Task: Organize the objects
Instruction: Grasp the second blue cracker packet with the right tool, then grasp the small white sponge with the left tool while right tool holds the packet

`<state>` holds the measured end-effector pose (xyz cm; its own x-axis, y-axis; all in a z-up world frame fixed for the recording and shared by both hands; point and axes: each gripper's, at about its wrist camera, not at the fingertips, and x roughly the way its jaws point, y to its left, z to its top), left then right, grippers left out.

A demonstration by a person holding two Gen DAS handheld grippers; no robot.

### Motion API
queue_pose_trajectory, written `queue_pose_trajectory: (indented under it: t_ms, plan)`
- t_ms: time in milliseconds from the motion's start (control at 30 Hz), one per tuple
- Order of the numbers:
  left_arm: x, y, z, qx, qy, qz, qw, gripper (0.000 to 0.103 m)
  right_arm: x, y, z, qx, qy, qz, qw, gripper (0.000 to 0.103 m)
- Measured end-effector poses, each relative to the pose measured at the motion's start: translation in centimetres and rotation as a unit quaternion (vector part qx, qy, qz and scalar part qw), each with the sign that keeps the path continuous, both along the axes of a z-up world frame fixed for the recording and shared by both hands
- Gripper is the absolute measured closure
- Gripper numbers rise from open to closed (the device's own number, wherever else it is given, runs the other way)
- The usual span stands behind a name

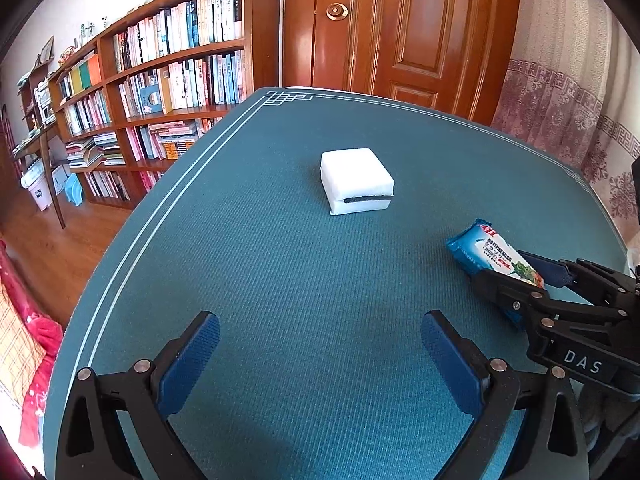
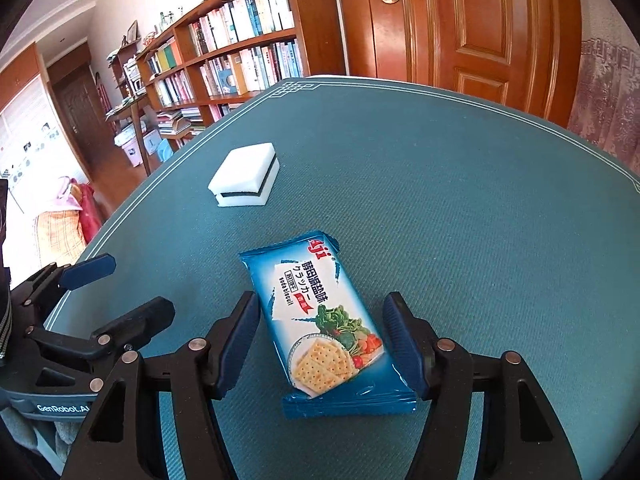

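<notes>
A blue soda-biscuit packet [image 2: 320, 320] lies flat on the teal table mat [image 2: 460, 220]. My right gripper [image 2: 320, 308] is open, its two fingers either side of the packet's near half with gaps on both sides. The packet [image 1: 488, 254] also shows at the right of the left wrist view, partly behind the right gripper [image 1: 528, 276]. A white sponge block with a dark middle layer [image 1: 356, 186] [image 2: 245, 180] rests further away on the mat. My left gripper [image 1: 320, 334] is open and empty, hovering over bare mat short of the sponge, also seen in the right wrist view [image 2: 116, 284].
The table mat [image 1: 280, 280] has white border lines near its left and far edges. A wooden bookshelf [image 1: 172, 72] stands left beyond the table, a wooden door [image 1: 400, 28] behind it, and a patterned curtain [image 1: 560, 112] at the right.
</notes>
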<state>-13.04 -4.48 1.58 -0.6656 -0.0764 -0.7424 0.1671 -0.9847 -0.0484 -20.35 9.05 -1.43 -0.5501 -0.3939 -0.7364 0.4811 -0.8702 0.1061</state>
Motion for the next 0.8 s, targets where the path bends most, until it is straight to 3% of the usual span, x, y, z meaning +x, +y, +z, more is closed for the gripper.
queue_pose_trajectory:
  t_ms: [67,433,800]
  plan:
    - [0.0,0.1,0.0,-0.003,-0.002,0.000,1.0000,0.001,0.3,0.4,0.0,0.006,0.006,-0.009,1.000,0.058]
    - [-0.8,0.1,1.5,-0.021,0.001,0.003,0.9998,0.001,3.1,5.8,-0.2,-0.014,0.010,-0.094,0.995,0.059]
    - [-6.4,0.3,1.5,-0.023,-0.009,0.017,0.9995,0.001,5.0,8.3,-0.4,-0.037,0.004,-0.125,0.991,0.059]
